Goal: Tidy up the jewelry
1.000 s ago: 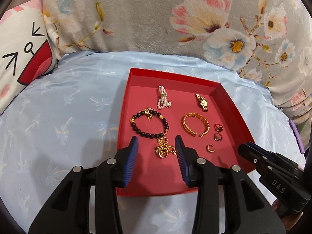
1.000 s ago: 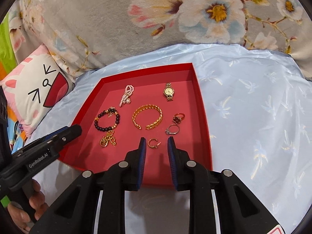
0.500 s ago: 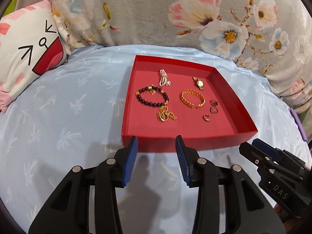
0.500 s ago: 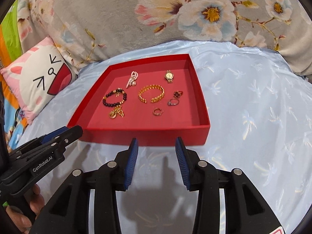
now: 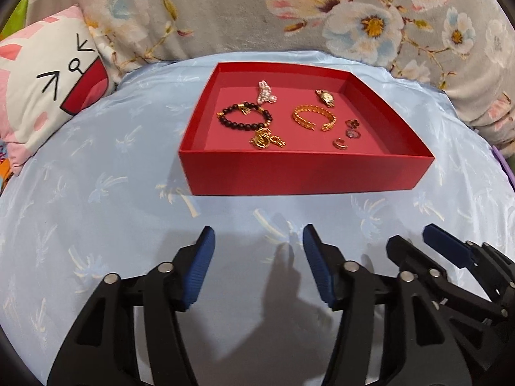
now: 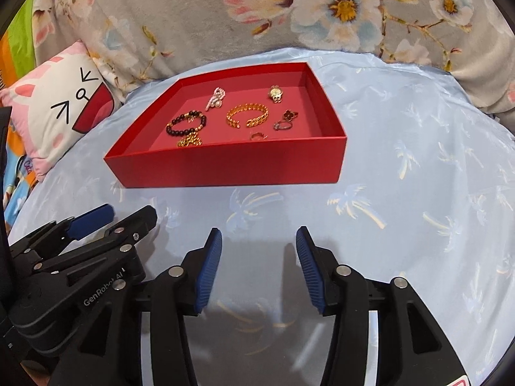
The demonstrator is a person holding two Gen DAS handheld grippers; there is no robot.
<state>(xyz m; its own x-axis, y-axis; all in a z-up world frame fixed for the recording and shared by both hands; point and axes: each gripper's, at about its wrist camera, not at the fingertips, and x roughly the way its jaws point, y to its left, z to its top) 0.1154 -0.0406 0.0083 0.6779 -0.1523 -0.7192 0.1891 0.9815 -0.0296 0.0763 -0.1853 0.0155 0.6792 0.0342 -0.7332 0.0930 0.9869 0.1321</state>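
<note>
A red tray (image 5: 305, 175) (image 6: 225, 170) lies on a light blue bedspread. Inside it are a black bead bracelet (image 5: 244, 117) (image 6: 186, 124), a gold chain bangle (image 5: 313, 118) (image 6: 247, 115), a pearl piece (image 5: 265, 92) (image 6: 215, 98), a gold watch (image 5: 325, 97) (image 6: 276, 93), a gold chain charm (image 5: 267, 139) (image 6: 189, 141) and three small rings (image 5: 349, 133) (image 6: 283, 122). My left gripper (image 5: 257, 263) (image 6: 111, 217) hangs over the spread in front of the tray, jaws opening, nothing between them. My right gripper (image 6: 259, 265) (image 5: 415, 244) is beside it, jaws also opening and empty.
A grey flowered blanket (image 5: 289, 9) rises behind the tray. A white cushion with a cartoon face (image 5: 42, 87) (image 6: 64, 109) lies at the left. Bare blue bedspread (image 6: 418, 193) stretches to the right and in front of the tray.
Both grippers have drawn back from over the tray to the bedspread in front of it. Their jaws have spread wider. The jewelry has not moved.
</note>
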